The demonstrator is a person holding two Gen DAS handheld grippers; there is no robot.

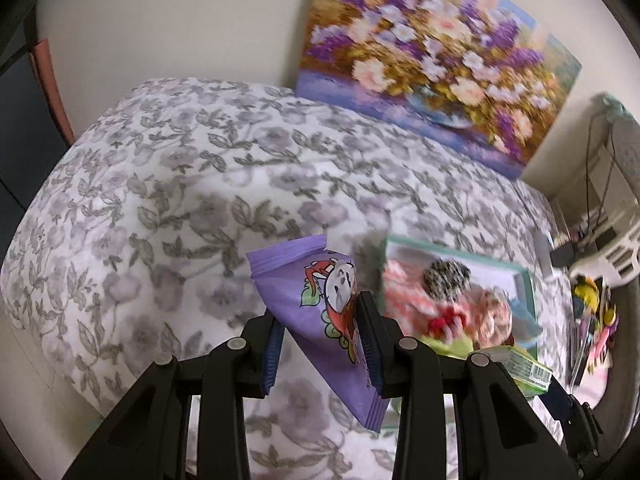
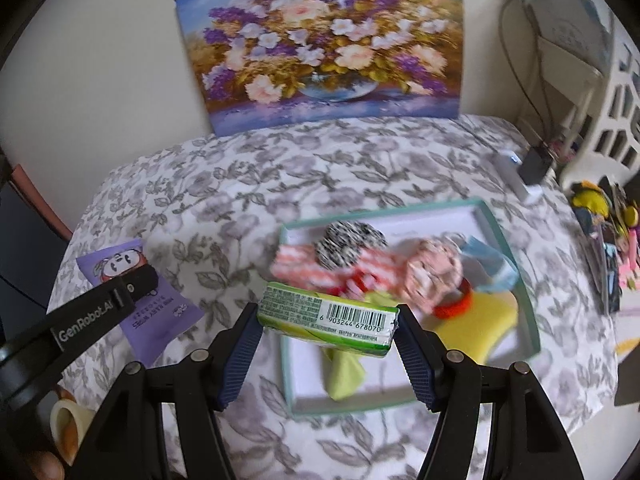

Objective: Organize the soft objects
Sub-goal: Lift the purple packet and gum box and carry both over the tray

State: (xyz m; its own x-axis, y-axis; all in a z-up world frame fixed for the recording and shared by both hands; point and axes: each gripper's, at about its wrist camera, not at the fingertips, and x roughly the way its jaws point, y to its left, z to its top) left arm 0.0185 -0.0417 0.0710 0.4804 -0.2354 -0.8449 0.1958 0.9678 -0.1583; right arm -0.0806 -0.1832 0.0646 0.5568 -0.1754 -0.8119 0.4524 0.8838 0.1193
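the left gripper (image 1: 320, 336) pinches a flat, glossy purple sachet (image 1: 320, 300) above the floral cloth (image 1: 160, 184). the right gripper (image 2: 326, 344) clamps a crinkly green packet (image 2: 328, 314) endwise over the shallow teal-rimmed tray (image 2: 516, 264) of soft scrunchies (image 2: 348, 244).

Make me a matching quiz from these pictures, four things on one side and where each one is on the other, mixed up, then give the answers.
Things:
1. purple packet
2. green barcode pack
3. black-and-white scrunchie
4. flower painting

Places:
A. leaning against the wall behind the table
B. held in the right claw
C. lying in the teal-rimmed tray
D. held in the left claw

Pairs: 1-D, 2-B, 3-C, 4-A
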